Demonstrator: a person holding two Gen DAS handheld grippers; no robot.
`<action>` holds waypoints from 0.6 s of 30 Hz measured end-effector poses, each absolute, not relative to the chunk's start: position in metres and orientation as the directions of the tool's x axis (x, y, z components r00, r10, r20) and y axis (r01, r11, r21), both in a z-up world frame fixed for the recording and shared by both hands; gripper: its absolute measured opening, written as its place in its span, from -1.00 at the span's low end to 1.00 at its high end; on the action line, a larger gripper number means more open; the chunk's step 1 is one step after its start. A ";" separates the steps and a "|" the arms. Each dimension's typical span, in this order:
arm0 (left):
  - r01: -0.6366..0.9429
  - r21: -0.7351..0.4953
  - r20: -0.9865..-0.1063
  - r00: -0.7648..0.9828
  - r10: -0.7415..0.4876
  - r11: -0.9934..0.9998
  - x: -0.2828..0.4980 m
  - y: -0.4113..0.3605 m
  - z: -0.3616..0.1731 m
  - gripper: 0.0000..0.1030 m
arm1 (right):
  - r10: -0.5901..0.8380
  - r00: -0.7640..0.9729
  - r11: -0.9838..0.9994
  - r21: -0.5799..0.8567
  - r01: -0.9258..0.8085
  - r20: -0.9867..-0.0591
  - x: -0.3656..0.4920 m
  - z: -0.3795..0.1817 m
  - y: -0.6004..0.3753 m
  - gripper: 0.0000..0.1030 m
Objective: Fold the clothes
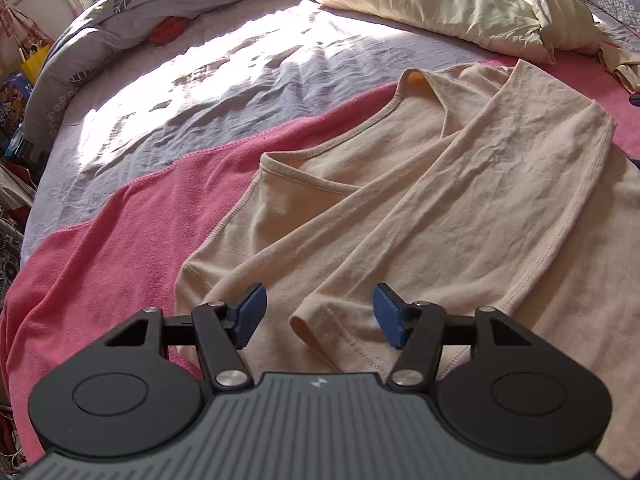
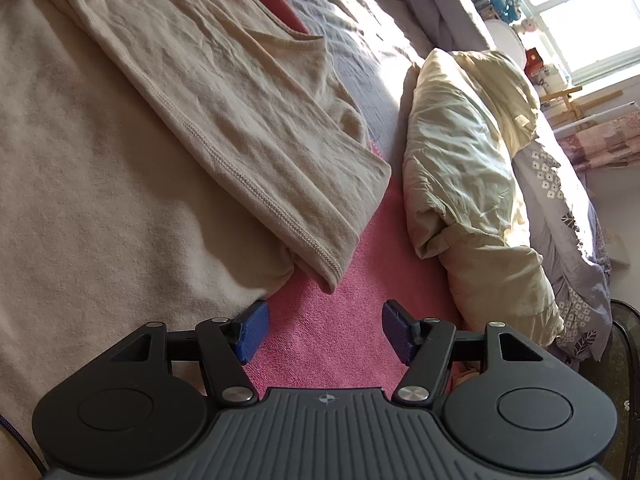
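A bed covered in a grey-lilac quilted sheet fills both views, with bright sun falling across its far side. A pink blanket is spread over the near part of the bed, and on it lies the beige long-sleeved top, flat and front up, its neckline pointing away toward the grey sheet. Both sleeves are folded in across the chest so they cross over each other; in the left wrist view one cuff ends just ahead of the left gripper, and in the right wrist view the other cuff hangs over the top's side edge onto the pink blanket. A crumpled pale yellow-green duvet is bunched up on the bed just beyond the blanket, near the top but apart from it. A small red item sits by the rolled grey bedding at the far edge. The left gripper hovers over the lower part of the top, jaws spread wide and holding nothing. The right gripper is over bare pink blanket beside the top's edge, jaws likewise spread and empty.
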State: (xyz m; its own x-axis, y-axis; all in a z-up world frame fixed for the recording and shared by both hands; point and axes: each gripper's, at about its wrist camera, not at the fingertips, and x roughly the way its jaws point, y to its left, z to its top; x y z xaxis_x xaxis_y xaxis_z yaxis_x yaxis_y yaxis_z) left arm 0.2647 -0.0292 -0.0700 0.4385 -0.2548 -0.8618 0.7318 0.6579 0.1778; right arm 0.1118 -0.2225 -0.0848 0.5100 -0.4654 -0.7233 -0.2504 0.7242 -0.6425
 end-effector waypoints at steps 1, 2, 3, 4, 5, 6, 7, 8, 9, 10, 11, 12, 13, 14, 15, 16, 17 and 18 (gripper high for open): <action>0.726 0.174 -0.864 0.437 -0.250 0.666 0.265 -0.030 -0.074 0.18 | -0.467 0.511 0.724 -0.644 -0.248 -0.721 0.113 -0.085 -0.222 0.24; 0.720 0.165 -0.867 0.432 -0.249 0.675 0.265 -0.029 -0.074 0.10 | -0.468 0.512 0.726 -0.644 -0.242 -0.720 0.115 -0.084 -0.222 0.27; 0.713 0.153 -0.871 0.424 -0.248 0.684 0.265 -0.029 -0.073 0.03 | -0.470 0.514 0.726 -0.646 -0.237 -0.717 0.115 -0.083 -0.222 0.29; 0.706 0.141 -0.874 0.418 -0.248 0.694 0.264 -0.029 -0.072 -0.12 | -0.472 0.516 0.726 -0.647 -0.233 -0.715 0.116 -0.083 -0.223 0.32; 0.698 0.129 -0.877 0.412 -0.247 0.705 0.263 -0.028 -0.071 -0.28 | -0.477 0.515 0.725 -0.650 -0.228 -0.712 0.116 -0.082 -0.224 0.35; 0.692 0.123 -0.879 0.408 -0.245 0.711 0.262 -0.028 -0.070 -0.36 | -0.481 0.514 0.725 -0.652 -0.223 -0.710 0.116 -0.082 -0.224 0.36; 0.687 0.122 -0.880 0.408 -0.241 0.716 0.261 -0.028 -0.069 -0.54 | -0.483 0.513 0.726 -0.652 -0.218 -0.709 0.117 -0.082 -0.225 0.36; 0.677 0.129 -0.880 0.415 -0.232 0.724 0.260 -0.028 -0.067 -0.72 | -0.485 0.512 0.728 -0.652 -0.213 -0.709 0.117 -0.081 -0.225 0.37; 0.666 0.137 -0.878 0.424 -0.221 0.734 0.259 -0.028 -0.065 -0.80 | -0.488 0.514 0.727 -0.654 -0.209 -0.706 0.117 -0.080 -0.225 0.37; 0.650 0.140 -0.876 0.432 -0.212 0.747 0.258 -0.026 -0.062 -0.90 | -0.491 0.519 0.724 -0.659 -0.203 -0.699 0.117 -0.079 -0.225 0.38; 0.636 0.131 -0.871 0.440 -0.218 0.760 0.258 -0.024 -0.056 -0.92 | -0.494 0.525 0.721 -0.664 -0.198 -0.693 0.117 -0.078 -0.226 0.39; 0.626 0.120 -0.863 0.449 -0.231 0.770 0.257 -0.021 -0.049 -0.93 | -0.495 0.532 0.720 -0.667 -0.190 -0.687 0.117 -0.076 -0.226 0.40; 0.620 0.119 -0.858 0.458 -0.235 0.775 0.257 -0.018 -0.044 -0.93 | -0.497 0.539 0.720 -0.670 -0.183 -0.680 0.117 -0.074 -0.226 0.42; 0.615 0.121 -0.853 0.466 -0.235 0.779 0.257 -0.015 -0.040 -0.93 | -0.498 0.545 0.719 -0.672 -0.175 -0.674 0.117 -0.072 -0.226 0.45; 0.610 0.122 -0.849 0.473 -0.236 0.783 0.258 -0.013 -0.036 -0.93 | -0.499 0.548 0.723 -0.671 -0.165 -0.672 0.118 -0.070 -0.227 0.47; 0.599 0.136 -0.851 0.479 -0.217 0.789 0.259 -0.011 -0.037 -0.93 | -0.499 0.550 0.727 -0.669 -0.154 -0.669 0.119 -0.069 -0.228 0.52; 0.583 0.158 -0.856 0.483 -0.183 0.797 0.262 -0.010 -0.042 -0.97 | -0.500 0.550 0.732 -0.666 -0.145 -0.669 0.119 -0.068 -0.229 0.54; 0.569 0.174 -0.861 0.483 -0.156 0.803 0.265 -0.009 -0.045 -0.97 | -0.502 0.548 0.735 -0.664 -0.138 -0.670 0.120 -0.067 -0.229 0.55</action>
State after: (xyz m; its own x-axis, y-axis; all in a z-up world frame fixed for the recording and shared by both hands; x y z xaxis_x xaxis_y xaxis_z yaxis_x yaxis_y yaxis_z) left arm 0.2654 -0.0089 -0.0454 0.4833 -0.1557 -0.8615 0.5695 0.8033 0.1743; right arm 0.1200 -0.2291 -0.0669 0.5476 -0.5018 -0.6696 -0.1383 0.7350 -0.6639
